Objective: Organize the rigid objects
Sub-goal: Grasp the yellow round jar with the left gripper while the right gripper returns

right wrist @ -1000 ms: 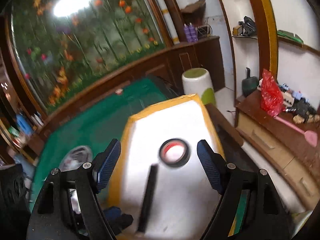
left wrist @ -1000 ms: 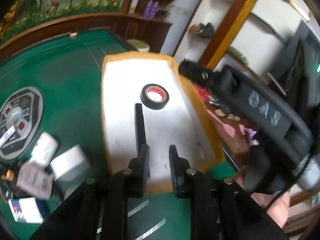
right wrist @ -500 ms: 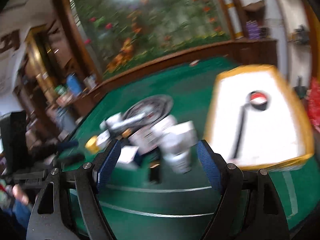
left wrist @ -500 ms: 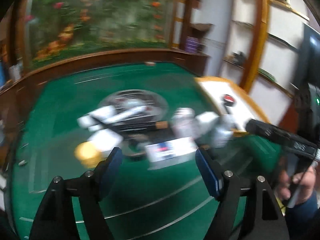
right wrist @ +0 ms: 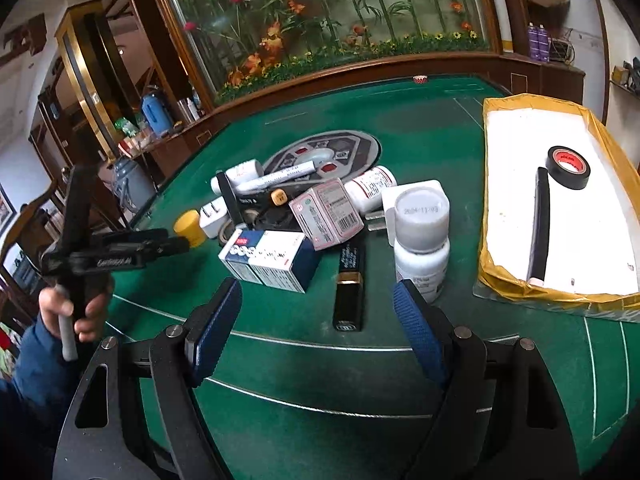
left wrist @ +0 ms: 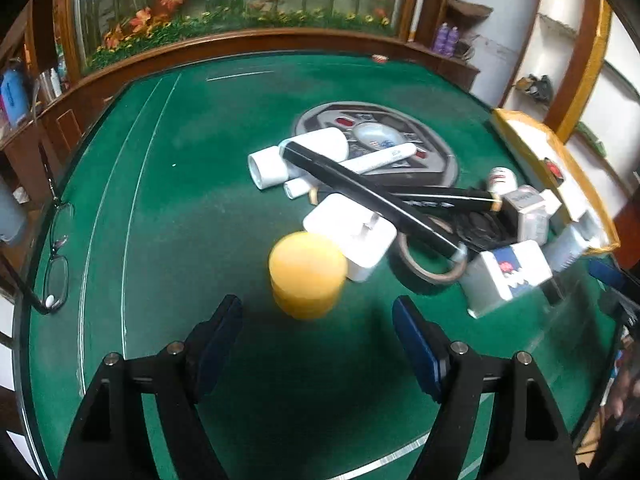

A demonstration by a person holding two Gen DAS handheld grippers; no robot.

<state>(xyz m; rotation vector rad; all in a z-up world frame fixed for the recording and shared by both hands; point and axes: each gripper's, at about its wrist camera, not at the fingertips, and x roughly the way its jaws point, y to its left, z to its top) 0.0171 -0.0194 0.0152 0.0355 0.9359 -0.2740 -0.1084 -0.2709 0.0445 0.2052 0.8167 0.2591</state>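
My left gripper [left wrist: 316, 336] is open and hangs low over the green table, with a yellow cylinder [left wrist: 306, 276] just ahead of its fingertips and untouched. Behind the cylinder lies a pile: a white charger [left wrist: 352, 236], a long black pen [left wrist: 368, 196] and a brown tape ring [left wrist: 432, 264]. My right gripper [right wrist: 318, 328] is open and empty, facing a black lipstick tube [right wrist: 350, 284]. A white bottle [right wrist: 420, 240] and a blue-white box [right wrist: 268, 260] flank the tube. A black tape roll [right wrist: 568, 166] and a black stick [right wrist: 538, 224] lie in the yellow-rimmed tray [right wrist: 492, 184].
A round grey disc [left wrist: 400, 120] is set in the table's middle, behind the pile. Glasses [left wrist: 56, 276] lie at the left edge. A hand [right wrist: 76, 312] in a blue sleeve holds the left gripper at the left. A wooden rail rims the table.
Both grippers have swung away from the tray to the pile of objects and dropped lower. The left jaws went from nearly shut to wide open. The black stick stays in the tray.
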